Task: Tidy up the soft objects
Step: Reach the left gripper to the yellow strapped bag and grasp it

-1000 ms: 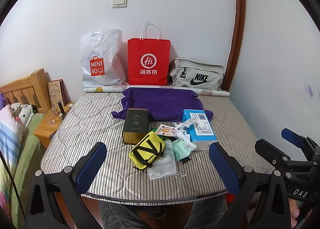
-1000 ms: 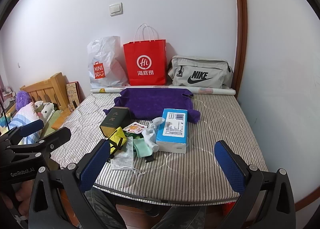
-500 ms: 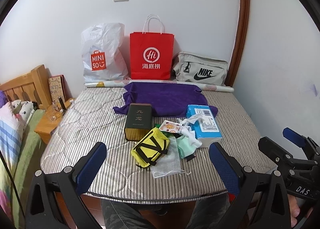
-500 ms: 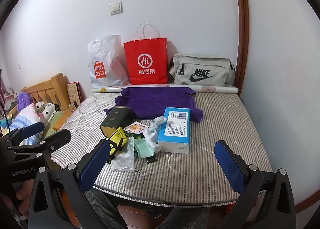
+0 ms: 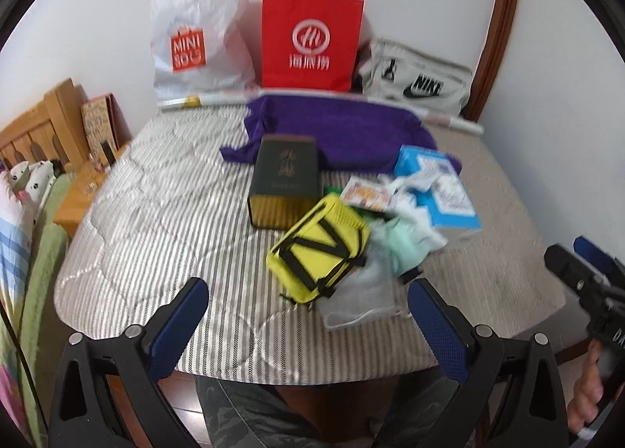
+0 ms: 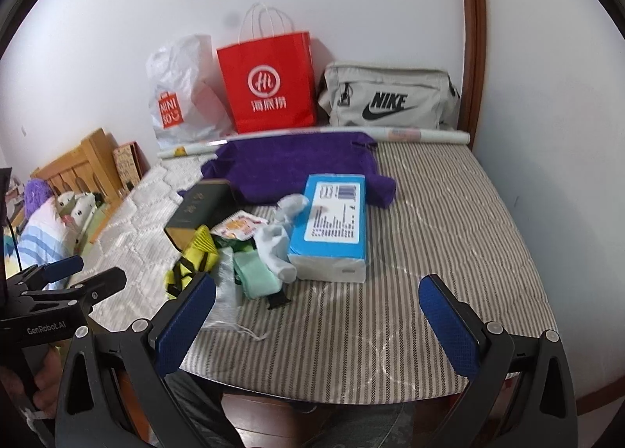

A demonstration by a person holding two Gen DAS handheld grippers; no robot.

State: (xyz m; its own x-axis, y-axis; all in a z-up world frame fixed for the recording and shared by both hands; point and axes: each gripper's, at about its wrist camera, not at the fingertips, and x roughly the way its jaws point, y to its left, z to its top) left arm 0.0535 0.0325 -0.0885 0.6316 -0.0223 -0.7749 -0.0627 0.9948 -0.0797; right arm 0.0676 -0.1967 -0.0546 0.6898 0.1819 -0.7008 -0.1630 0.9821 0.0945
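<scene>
Lying on a striped mattress point(image 6: 449, 221), a cluster of goods near its front middle: yellow pouch with black straps point(image 5: 318, 246), tilted, just in front of a dark upright-lettered box point(image 5: 284, 182); white mesh bag point(image 5: 357, 301) partly under the pouch; mint-green soft item point(image 6: 254, 272) and pale socks point(image 6: 275, 248) touching the left side of a blue-and-white carton point(image 6: 332, 221); small orange-printed packet point(image 6: 238, 227) resting among them; purple towel point(image 6: 297, 166) spread behind, its edge under the carton's far end; paper roll point(image 6: 422, 134) along the wall; white plastic bag point(image 5: 195, 37), red paper bag point(image 5: 310, 39) and grey sports bag point(image 6: 386, 102) standing against the wall (left to right). Left gripper point(image 5: 308, 321): blue pads spread wide, nothing between them, held over the mattress's front edge, before the pouch. Right gripper point(image 6: 316, 325): likewise wide apart and empty, over the front edge, right of the cluster. Left-wrist view is blurred.
</scene>
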